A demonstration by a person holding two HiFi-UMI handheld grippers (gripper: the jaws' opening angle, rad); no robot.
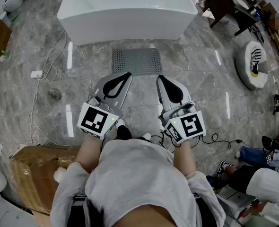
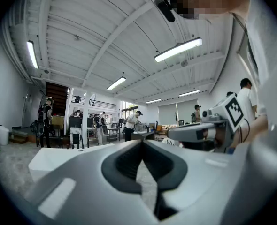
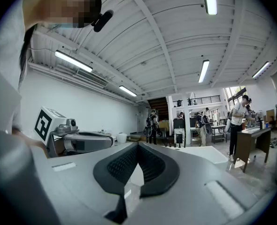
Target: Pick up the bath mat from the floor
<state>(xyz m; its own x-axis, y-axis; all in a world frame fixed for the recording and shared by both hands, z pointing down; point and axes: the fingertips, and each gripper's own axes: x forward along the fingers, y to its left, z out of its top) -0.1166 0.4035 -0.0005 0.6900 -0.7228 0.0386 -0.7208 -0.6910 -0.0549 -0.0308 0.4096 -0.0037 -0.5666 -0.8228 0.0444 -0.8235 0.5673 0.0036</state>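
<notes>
on the stone floor (image 1: 203,96), just in front of the white bathtub (image 1: 125,13), saw the grey bath mat (image 1: 137,61) lying flat. held the left gripper (image 1: 127,74) and right gripper (image 1: 159,78) side by side on its near side (not touching it), each clenched tight on nothing.

Marble floor (image 1: 201,82), grey bath mat (image 1: 137,62), white bathtub (image 1: 125,13)

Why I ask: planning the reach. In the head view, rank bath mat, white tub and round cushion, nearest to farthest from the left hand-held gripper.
From the left hand-held gripper:
1. Bath mat, on the floor just ahead of its tips.
2. White tub, beyond the mat.
3. Round cushion, far right.
</notes>
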